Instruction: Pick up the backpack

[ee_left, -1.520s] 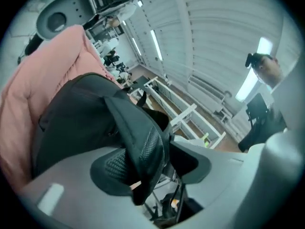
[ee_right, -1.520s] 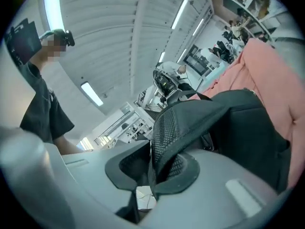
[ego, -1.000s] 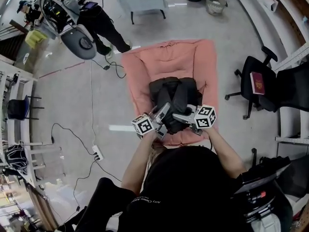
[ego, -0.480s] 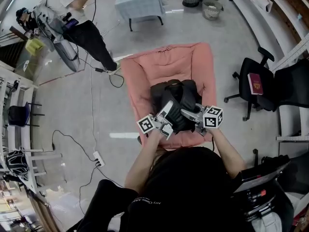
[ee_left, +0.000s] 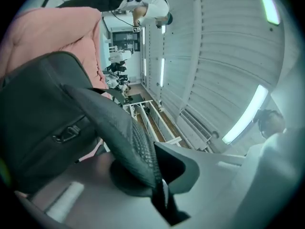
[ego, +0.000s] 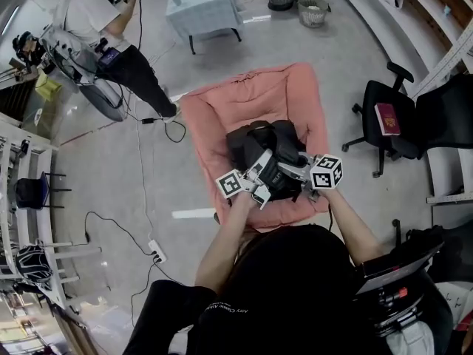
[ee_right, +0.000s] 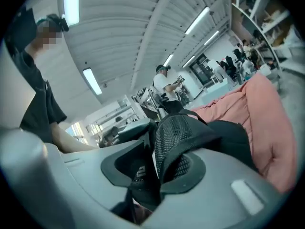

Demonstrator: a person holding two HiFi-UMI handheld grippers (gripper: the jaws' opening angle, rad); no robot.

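Both tongs are on the backpack point(ego: 259, 140), which lies on the pink cushion point(ego: 247, 98).
The left gripper point(ego: 260, 167) is pressed together on a mesh strap point(ee_left: 125, 133), and the right gripper point(ego: 288, 171) is closing, pads pinching the second mesh strap point(ee_right: 177, 130). The backpack's near end is hidden behind both grippers, close to the cushion's near edge. Open floor point(ego: 126, 168) runs along the left edge, and an office chair point(ego: 373, 98) stands well apart on the right.

Left claw point(ego: 260, 162) pinches a strap point(ee_left: 121, 128); right claw point(ego: 287, 170) closing on another.

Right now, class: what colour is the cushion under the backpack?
The cushion is salmon pink, clearest in the head view.
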